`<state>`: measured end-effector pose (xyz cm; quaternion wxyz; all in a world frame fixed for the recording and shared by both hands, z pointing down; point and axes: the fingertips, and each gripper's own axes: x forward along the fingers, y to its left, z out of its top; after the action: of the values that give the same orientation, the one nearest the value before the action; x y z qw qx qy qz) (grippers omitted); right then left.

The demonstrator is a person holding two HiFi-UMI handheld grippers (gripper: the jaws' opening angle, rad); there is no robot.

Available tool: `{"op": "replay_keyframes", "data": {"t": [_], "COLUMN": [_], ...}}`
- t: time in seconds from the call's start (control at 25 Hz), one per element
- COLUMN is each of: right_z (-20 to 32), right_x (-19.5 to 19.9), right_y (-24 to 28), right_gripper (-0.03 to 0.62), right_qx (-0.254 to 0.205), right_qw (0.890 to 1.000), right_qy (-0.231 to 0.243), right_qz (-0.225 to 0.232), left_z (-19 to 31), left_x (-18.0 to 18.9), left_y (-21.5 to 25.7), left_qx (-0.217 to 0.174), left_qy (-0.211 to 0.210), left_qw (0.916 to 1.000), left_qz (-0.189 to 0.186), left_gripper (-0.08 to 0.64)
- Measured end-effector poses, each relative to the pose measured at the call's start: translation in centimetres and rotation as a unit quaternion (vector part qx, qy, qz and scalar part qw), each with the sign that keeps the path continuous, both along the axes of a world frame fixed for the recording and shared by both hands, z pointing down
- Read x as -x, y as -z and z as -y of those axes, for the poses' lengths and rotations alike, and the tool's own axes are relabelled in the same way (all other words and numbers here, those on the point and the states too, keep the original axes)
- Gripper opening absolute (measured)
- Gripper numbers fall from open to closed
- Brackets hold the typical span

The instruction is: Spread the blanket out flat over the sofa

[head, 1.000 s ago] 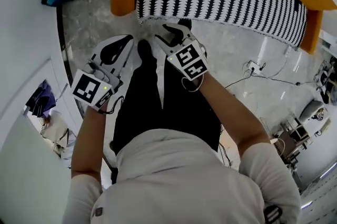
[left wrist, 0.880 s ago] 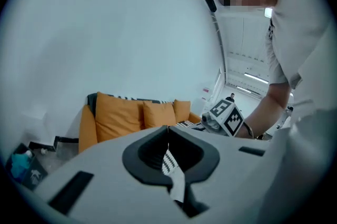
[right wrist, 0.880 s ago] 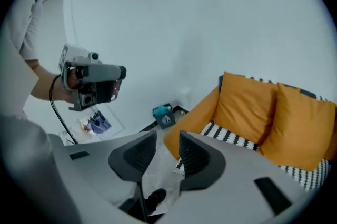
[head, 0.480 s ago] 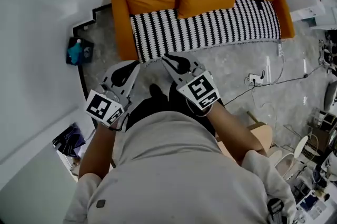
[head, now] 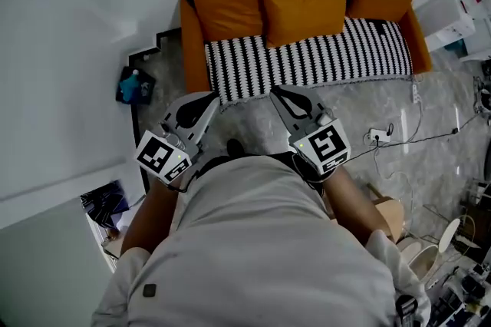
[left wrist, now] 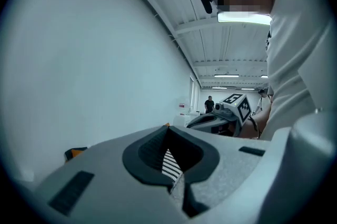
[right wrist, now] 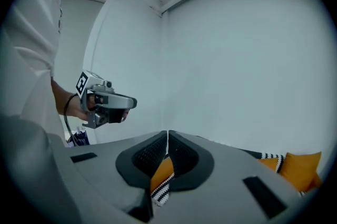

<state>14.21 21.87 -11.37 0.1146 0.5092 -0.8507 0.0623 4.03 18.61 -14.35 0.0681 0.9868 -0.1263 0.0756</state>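
We look for anything to read, and nothing comes through. The left cube (head: pixel 163 157), on the left gripper (head: pixel 205 103), shows a black-and-white square marker. The right cube (head: pixel 328 148), on the right gripper (head: pixel 282 95), shows another: patterns only, no letters, no digits. In the left gripper view a small red sign (left wrist: pixel 181 105) sits on the far wall, too small for us to read.
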Motion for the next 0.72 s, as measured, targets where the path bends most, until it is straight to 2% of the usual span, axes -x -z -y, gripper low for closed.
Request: {"op": "replay_keyframes", "data": {"t": [0.24, 0.36, 0.44, 0.56, 0.72], "right_z": [-6.9, -11.0, -13.7, -17.0, -20.5], "right_x": [-5.8, -8.4, -9.9, -11.8, -12.9], "right_y": [0.8, 1.1, 1.2, 1.0, 1.0], "right_gripper": [0.031, 0.031, 0.031, 0.031, 0.031], "right_qx": [-0.019, -0.011, 0.002, -0.015, -0.022], "right_qw": [1.0, 1.0, 1.0, 1.0, 1.0], "right_qy": [0.01, 0.003, -0.004, -0.004, -0.005], "right_qz": [0.004, 0.005, 0.011, 0.011, 0.017], "left_z": [-6.0, -9.5, -12.0, -15.3, -19.1], "left_x": [-4.6, -7.0, -8.6, -10.6, -11.9], "left_y": [-0.1, -0.3, -0.3, -0.7, -0.6], "left_qx": [-0.001, 0.004, -0.006, -0.015, -0.011], "left_qy": [0.039, 0.056, 0.061, 0.066, 0.067], "left_qw": [0.9992, 0.9984, 0.9981, 0.9977, 0.9977], "left_qz": [0.001, -0.008, -0.002, 0.009, 0.002], "left_gripper": [0.009, 0.009, 0.009, 0.009, 0.009]}}
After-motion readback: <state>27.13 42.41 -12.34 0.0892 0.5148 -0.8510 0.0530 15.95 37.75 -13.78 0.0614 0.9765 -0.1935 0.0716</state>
